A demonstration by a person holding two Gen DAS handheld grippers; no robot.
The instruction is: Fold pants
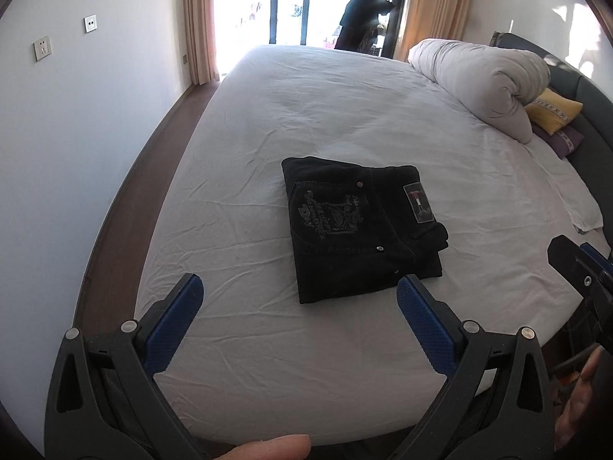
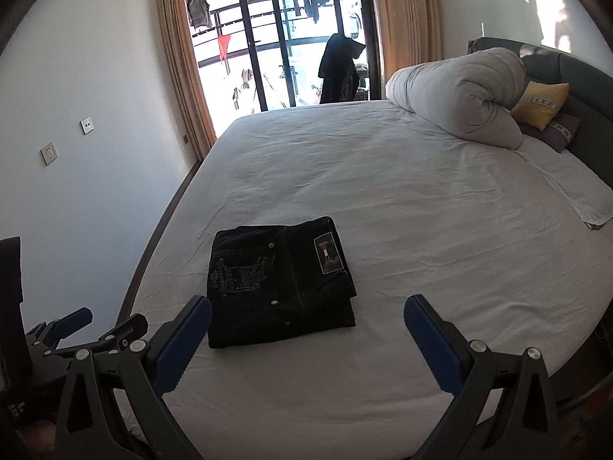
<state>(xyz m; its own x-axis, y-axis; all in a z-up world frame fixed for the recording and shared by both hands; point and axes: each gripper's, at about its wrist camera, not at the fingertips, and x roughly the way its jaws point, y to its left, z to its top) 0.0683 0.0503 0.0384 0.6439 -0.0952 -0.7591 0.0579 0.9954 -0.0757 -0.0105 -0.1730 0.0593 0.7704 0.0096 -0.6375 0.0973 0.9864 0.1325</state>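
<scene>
Bed (image 1: 345, 115) fills most of the room, white fitted sheet, lightly creased, dark frame along its edge. Sliding glass doors (image 2: 276, 38) at the far end with tan curtains (image 2: 184, 57) on both sides; clothes hang on the balcony outside.

Rolled grey duvet (image 2: 459, 92) lies across the head of the bed, right side. Tucked against it: a yellow cushion (image 2: 540, 103) on top of a purple one (image 2: 555, 130). A folded white cloth (image 2: 574, 195) sits flat near the bed's right edge.

Black jeans (image 1: 360, 230) rest on the sheet, nearer the foot of the bed, folded into a compact rectangle. Back pocket faces up with pale embroidered lettering; a rectangular brand patch (image 1: 418, 203) on the waistband lies toward the right. Rivets catch the light. Nothing touches the jeans.

Left gripper (image 1: 302, 295) hovers above the near edge of the bed, jaws spread wide, blue pads facing each other, nothing between them. The jeans lie just beyond its fingertips. A fingertip (image 1: 268, 448) of the holder's hand shows at the bottom of the left wrist view.

Right gripper (image 2: 306, 314) likewise spread wide and empty, held beside the left one; the jeans sit just ahead and to its left side. Each gripper shows at the edge of the other's view.

Two wall sockets (image 1: 42, 49) on the white left wall.
</scene>
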